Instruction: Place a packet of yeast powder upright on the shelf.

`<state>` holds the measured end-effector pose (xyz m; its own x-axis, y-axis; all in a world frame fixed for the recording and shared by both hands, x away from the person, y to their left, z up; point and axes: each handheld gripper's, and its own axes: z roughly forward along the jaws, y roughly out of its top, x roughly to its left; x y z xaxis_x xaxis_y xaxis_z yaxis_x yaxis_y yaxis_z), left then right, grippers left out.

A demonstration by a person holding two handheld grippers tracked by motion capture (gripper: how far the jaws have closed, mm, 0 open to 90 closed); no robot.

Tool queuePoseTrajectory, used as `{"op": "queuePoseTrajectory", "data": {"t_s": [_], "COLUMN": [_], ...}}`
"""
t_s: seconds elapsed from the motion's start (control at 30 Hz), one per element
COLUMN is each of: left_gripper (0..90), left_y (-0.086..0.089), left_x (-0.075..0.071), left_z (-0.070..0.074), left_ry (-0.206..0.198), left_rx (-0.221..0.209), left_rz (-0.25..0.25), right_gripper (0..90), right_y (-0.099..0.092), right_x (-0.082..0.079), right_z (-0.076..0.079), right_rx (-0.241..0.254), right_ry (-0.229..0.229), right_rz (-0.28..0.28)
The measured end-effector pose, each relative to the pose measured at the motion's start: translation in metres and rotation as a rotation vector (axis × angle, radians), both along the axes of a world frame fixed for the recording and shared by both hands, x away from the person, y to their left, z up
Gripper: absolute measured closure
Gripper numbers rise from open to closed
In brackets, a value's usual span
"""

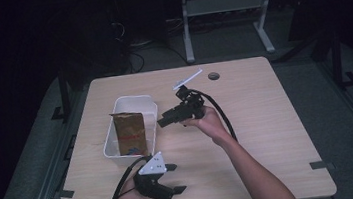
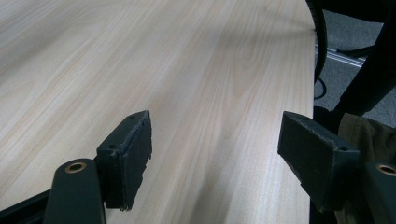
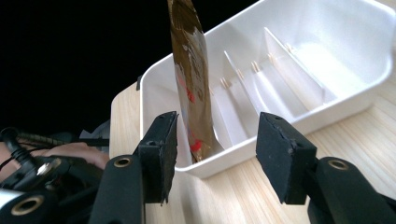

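Low in the frame the left gripper (image 1: 174, 178) idled, released; the right gripper (image 3: 215, 154), released, faced the brown pouch (image 3: 192, 88) in the white bin (image 3: 299, 119); judging by that, grasping it comes next

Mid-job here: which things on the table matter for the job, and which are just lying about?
Likely in play:
- brown paper pouch, standing in the bin
- white plastic divided bin
- right gripper, open, aimed at the pouch
- left gripper, open over bare table

Lying about:
- white flat strip at the far edge
- round grommet

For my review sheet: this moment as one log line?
left gripper: open, empty, near table edge | right gripper: open, facing upright brown paper pouch in white divided plastic bin
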<state>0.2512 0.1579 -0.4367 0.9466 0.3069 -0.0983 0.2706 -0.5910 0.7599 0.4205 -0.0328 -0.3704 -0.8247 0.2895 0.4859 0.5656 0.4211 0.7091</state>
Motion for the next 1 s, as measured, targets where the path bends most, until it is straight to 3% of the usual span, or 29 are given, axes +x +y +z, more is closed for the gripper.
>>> {"op": "queuePoseTrajectory", "data": {"t_s": [0.47,1.0], "left_gripper": [25.7,25.7], "left_y": [0.000,-0.001], "left_x": [0.000,0.001], "left_z": [0.000,-0.002], "left_ry": [-0.002,0.002], "left_rx": [0.003,0.006], "left_rz": [0.006,0.004], "right_gripper": [46.9,46.0], "right_y": [-0.047,-0.098], "right_x": [-0.012,-0.035], "right_z": [0.000,-0.020], "right_rx": [0.004,0.015], "right_ry": [-0.006,0.013], "right_rz": [-0.061,-0.117]}}
